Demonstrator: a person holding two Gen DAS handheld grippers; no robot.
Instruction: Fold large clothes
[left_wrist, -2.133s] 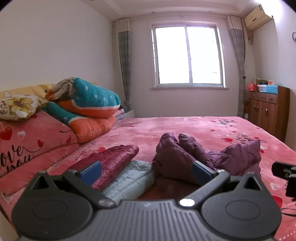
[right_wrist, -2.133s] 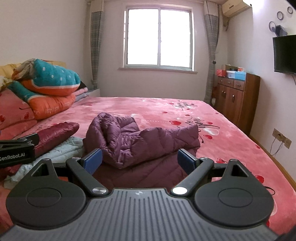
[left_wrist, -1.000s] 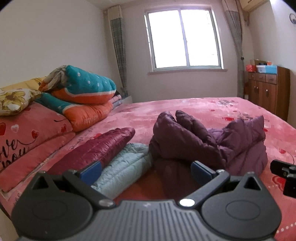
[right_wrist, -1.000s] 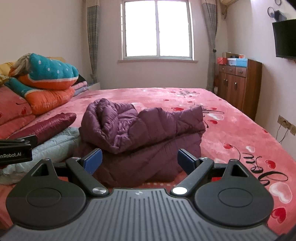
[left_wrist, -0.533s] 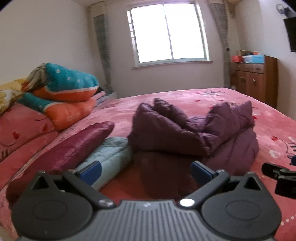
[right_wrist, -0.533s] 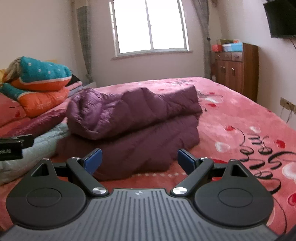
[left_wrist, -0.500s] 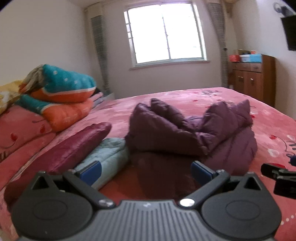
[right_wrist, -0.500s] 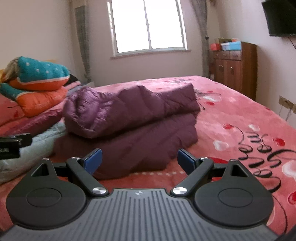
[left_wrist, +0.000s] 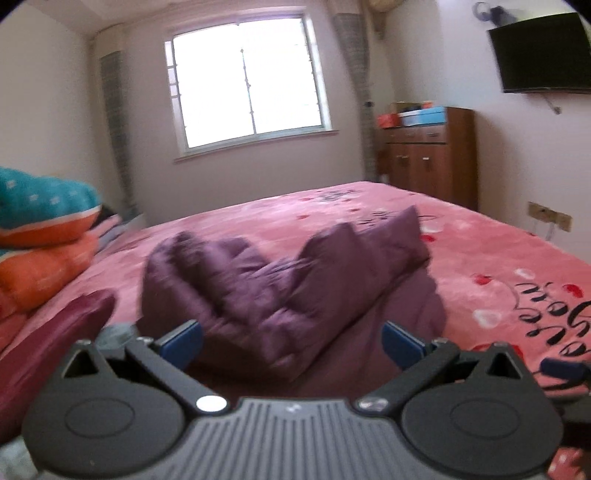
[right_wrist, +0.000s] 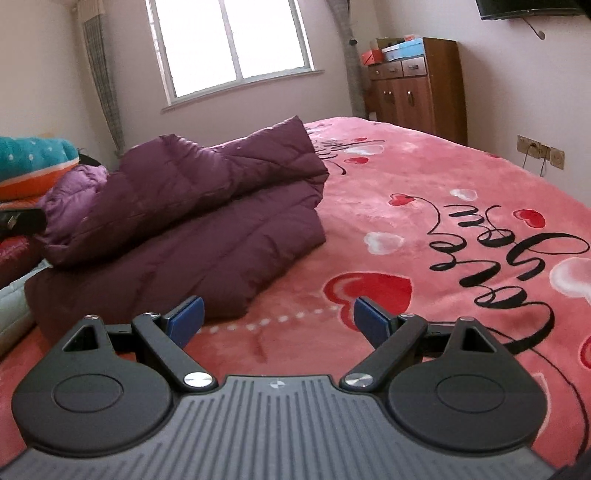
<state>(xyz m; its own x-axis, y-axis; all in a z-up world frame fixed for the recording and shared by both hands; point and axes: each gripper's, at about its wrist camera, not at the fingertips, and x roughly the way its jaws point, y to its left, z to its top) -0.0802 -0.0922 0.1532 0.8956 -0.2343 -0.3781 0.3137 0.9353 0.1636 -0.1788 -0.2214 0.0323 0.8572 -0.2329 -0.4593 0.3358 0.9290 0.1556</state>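
A dark purple quilted down jacket lies loosely doubled on the pink heart-printed bed blanket. It sits directly ahead of the left gripper and ahead and to the left of the right gripper. Both sets of jaws stand wide apart and hold nothing. Their low, level approach at the near hem suggests a spread-handed pinch is being prepared, one gripper per corner, so the bulky padding can be lifted evenly for the next fold.

window, wooden cabinet, wall television
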